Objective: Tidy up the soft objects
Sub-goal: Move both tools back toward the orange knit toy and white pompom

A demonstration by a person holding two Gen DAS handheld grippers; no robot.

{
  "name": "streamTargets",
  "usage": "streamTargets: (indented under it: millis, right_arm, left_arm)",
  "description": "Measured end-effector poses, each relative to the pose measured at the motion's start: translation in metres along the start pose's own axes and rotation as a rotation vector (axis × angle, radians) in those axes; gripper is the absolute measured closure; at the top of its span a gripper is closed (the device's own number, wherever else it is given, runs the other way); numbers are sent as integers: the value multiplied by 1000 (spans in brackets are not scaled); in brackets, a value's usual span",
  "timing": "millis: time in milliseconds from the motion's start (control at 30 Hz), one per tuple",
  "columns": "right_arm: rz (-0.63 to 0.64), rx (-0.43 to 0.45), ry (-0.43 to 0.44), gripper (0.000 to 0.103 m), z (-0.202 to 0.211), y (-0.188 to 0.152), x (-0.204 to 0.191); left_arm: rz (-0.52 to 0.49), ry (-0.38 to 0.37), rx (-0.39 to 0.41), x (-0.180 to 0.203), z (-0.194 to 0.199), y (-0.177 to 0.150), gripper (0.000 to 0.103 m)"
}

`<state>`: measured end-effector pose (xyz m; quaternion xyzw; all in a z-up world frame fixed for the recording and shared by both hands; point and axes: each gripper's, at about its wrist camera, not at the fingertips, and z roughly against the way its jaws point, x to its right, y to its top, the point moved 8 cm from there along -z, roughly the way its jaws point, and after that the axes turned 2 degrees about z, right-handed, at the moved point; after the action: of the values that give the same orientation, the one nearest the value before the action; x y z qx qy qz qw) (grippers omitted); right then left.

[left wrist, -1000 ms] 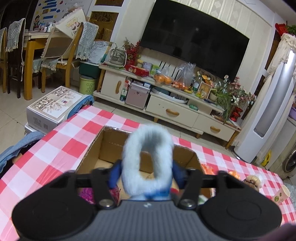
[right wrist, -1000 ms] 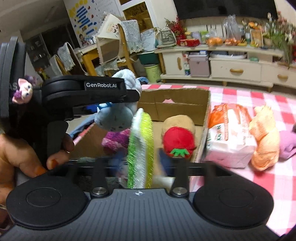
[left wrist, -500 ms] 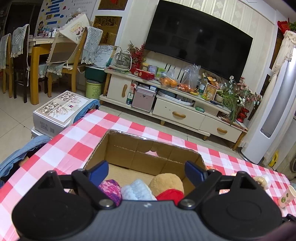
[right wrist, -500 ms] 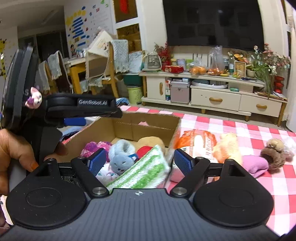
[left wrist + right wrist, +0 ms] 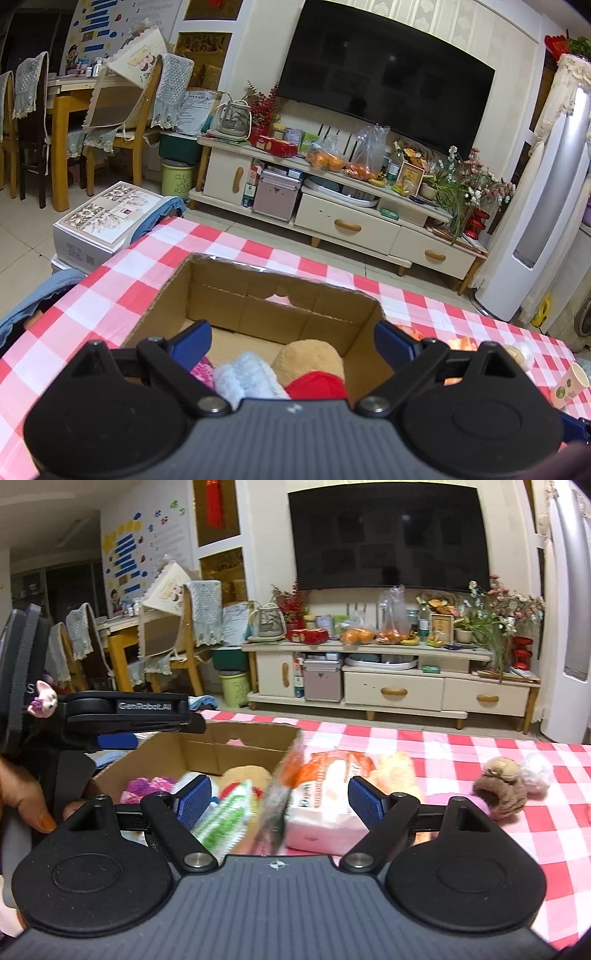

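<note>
My left tongs (image 5: 291, 343) stand wide apart over the near end of the open cardboard box (image 5: 280, 295); their jaws have just been opening and nothing is between the blue pads now. Below them in the box lie a pale blue fluffy piece (image 5: 247, 376), a magenta knitted one (image 5: 202, 371) at the box's left side, a tan plush toy (image 5: 310, 358) and a red plush piece (image 5: 317, 384) against it. The box sits on the red-and-white checked tablecloth (image 5: 122, 280), near the table's left edge, its far wall bearing a small cut-out. My right tongs (image 5: 280, 805) are spread wide too, their jaws having just been opening, pads touching nothing; they hang above the box's right wall, with a green-and-white striped cloth (image 5: 221, 819) lying inside the box by the left pad, blurred. Just outside that wall, on the cloth-covered table, lies a white and orange tissue pack (image 5: 325, 797), and beside it an orange plush toy (image 5: 399, 771). Farther toward the table's right edge sit a brown plush toy (image 5: 500, 786), a white fluffy ball (image 5: 537, 773) touching it, and a pink soft piece (image 5: 480, 805) partly hidden behind my right tongs. In the right wrist view my left hand (image 5: 26, 794) grips the other tool at the box's left side.
</note>
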<state>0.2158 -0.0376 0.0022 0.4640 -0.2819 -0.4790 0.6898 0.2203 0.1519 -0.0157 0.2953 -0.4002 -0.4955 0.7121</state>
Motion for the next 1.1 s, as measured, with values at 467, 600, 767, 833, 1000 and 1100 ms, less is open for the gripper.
streamTargets:
  millis: [467,600,767,833,1000,1100]
  right_arm:
    - [-76,-17,-90,0,2,-11,13]
    - [-101,-21,-109,0,5,-13,15]
    - [-143,-27,-117,0,6,-14,16]
    - [-149,-27,-125,0,5,-15,16]
    - [-165,-24,-142,0,7,-17,16]
    - [-173,-20,-157,0,8,-19,18]
  left_arm:
    - [-66,-29,-4,38,1,-11,1]
    - [-86,-34,-5,47,1,-13,1]
    - [-100,-38,-10,55,1,-16,1]
    - [-106,-41,-10,59,1,-17,1]
    - [-122,-49,-12,70,1,-20,1]
    - [-129,-61,-12,77,2,-22,1]
